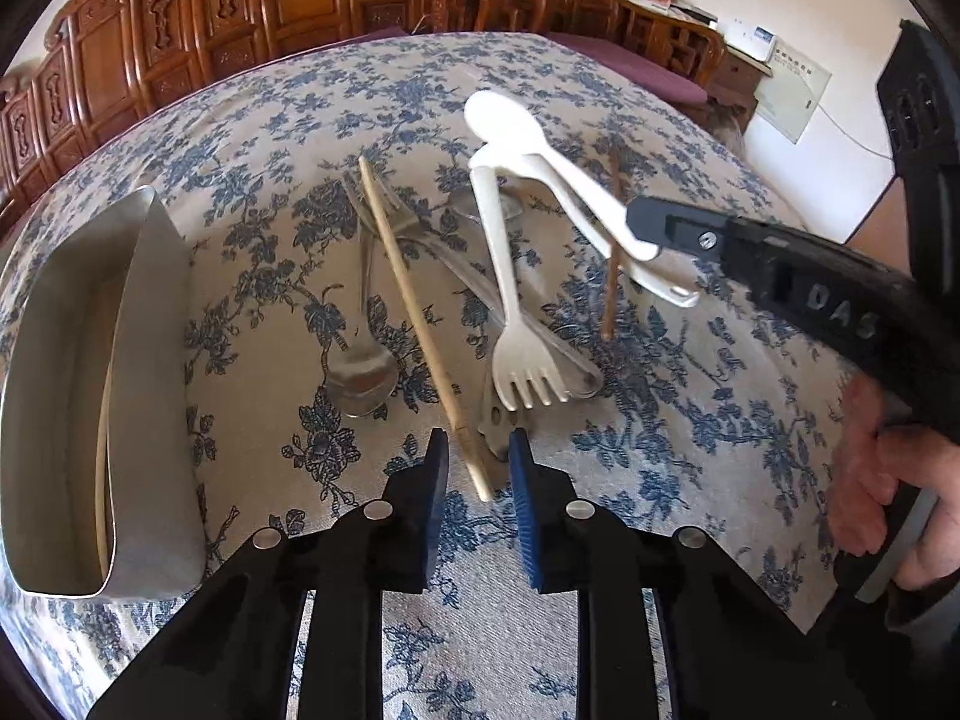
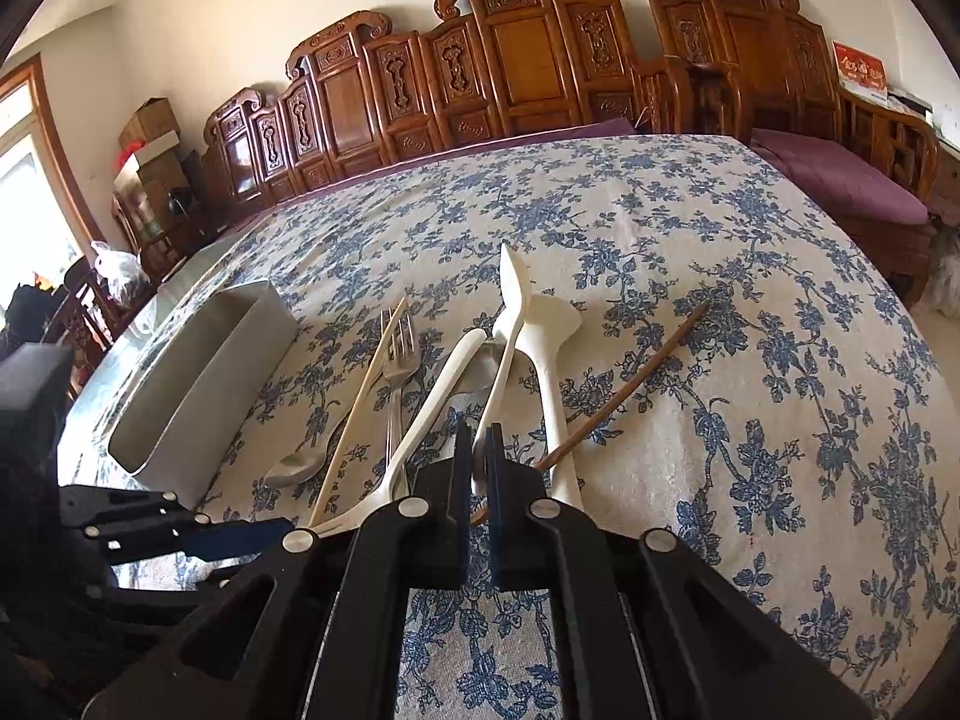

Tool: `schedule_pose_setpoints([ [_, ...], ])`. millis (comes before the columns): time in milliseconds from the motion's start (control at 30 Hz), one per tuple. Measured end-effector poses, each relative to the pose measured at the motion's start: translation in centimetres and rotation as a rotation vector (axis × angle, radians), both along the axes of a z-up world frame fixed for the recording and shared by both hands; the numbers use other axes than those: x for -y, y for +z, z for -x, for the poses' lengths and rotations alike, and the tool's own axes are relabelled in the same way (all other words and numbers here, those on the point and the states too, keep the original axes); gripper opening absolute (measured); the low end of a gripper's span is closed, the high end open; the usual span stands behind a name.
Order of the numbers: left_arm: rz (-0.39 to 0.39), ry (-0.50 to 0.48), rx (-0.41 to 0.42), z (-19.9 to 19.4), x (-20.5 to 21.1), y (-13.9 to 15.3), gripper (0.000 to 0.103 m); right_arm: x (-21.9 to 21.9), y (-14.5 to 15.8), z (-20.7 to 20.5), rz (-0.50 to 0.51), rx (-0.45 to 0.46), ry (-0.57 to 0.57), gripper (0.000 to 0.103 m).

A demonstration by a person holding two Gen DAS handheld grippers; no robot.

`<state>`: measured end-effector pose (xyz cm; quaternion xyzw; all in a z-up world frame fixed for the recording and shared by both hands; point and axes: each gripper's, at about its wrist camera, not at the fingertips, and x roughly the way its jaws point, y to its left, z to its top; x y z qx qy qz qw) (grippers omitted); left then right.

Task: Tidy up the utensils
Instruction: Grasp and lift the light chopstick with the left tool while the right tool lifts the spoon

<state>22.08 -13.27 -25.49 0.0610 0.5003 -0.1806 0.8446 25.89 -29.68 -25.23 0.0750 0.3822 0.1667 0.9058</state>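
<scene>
1. Far left on the floral tablecloth [image 1: 690, 480], the metal holder [image 1: 150, 360] lies with a pale stick already inside it; every other utensil is still out on the cloth.
2. Just right of it, a metal spoon [image 1: 363, 384] and the pale chopstick [image 1: 420, 324] lie in the heap. The left gripper [image 1: 477, 450] has its jaws narrowed around the chopstick's near end, with a gap still showing on each side, so the pads do not yet press it.
3. Centre, the white fork [image 1: 522, 360] overlaps metal cutlery beside the chopstick; a closing pad could catch the metal handle next to it and drag both.
4. Right, the right gripper [image 1: 645, 222] is clamped on the white spoon [image 1: 504, 114], raised clear of the cloth. Held only at its handle tip, it may swivel or slip, I judge.
</scene>
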Motion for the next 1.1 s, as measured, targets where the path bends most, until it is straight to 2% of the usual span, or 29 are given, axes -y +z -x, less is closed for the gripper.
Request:
schedule_pose_setpoints([
  [167, -0.003, 0.021, 0.000, -0.5, -0.2, -0.4, 0.018, 0.1, -0.1, -0.2, -0.013, -0.007, 0.001, 0.006],
  [233, -0.003, 0.026, -0.005, -0.8, -0.2, -0.4, 0.014, -0.1, -0.2, -0.1, -0.011, -0.011, 0.008, 0.006],
  [267, -0.003, 0.025, -0.008, -0.9, -0.2, -0.4, 0.008, -0.1, -0.2, -0.1, -0.009, -0.011, 0.009, 0.006],
  [467, -0.016, 0.035, 0.007, -0.6, -0.6, -0.1, 0.004, -0.1, -0.1, -0.2, -0.011, -0.008, 0.002, 0.006],
  [733, -0.003, 0.053, 0.055, 1.2, -2.4, 2.4, 0.004, -0.4, 0.2, 0.6, 0.009, 0.005, 0.004, 0.006],
  [1100, 0.020, 0.092, 0.150, 4.2, -5.6, 7.3, 0.004, -2.3, 1.5, 2.9, 0.068, 0.049, 0.036, 0.006],
])
